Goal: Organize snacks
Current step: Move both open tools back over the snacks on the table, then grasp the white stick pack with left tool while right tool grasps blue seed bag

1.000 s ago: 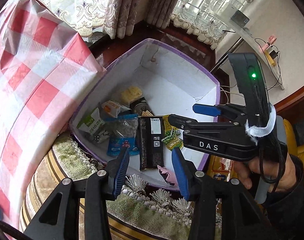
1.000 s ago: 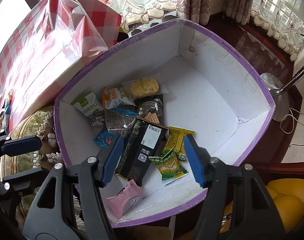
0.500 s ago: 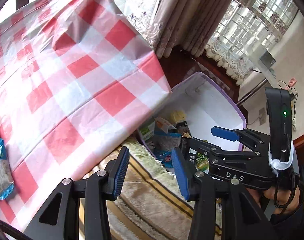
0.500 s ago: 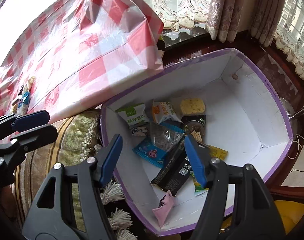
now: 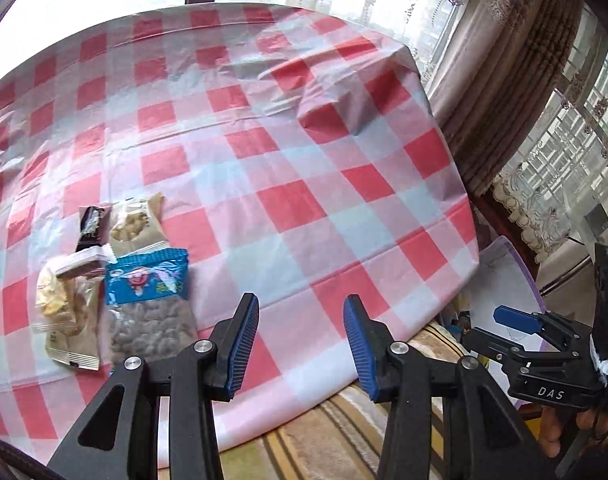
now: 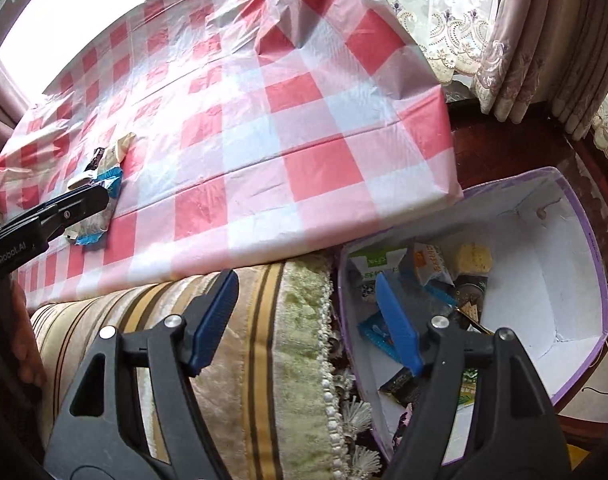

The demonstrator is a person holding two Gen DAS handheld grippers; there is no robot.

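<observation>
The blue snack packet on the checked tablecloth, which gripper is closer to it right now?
Left. The left gripper hovers open just right of the blue snack packet over the tablecloth. The right gripper is off the table, beside the purple box.

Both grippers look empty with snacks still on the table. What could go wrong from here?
The blue-topped packet overlaps neighbouring packets, so the open left gripper may pinch two or drag one. The plastic tablecloth is creased and could bunch up. The box sits below the table edge, so a carried snack might miss it.
</observation>
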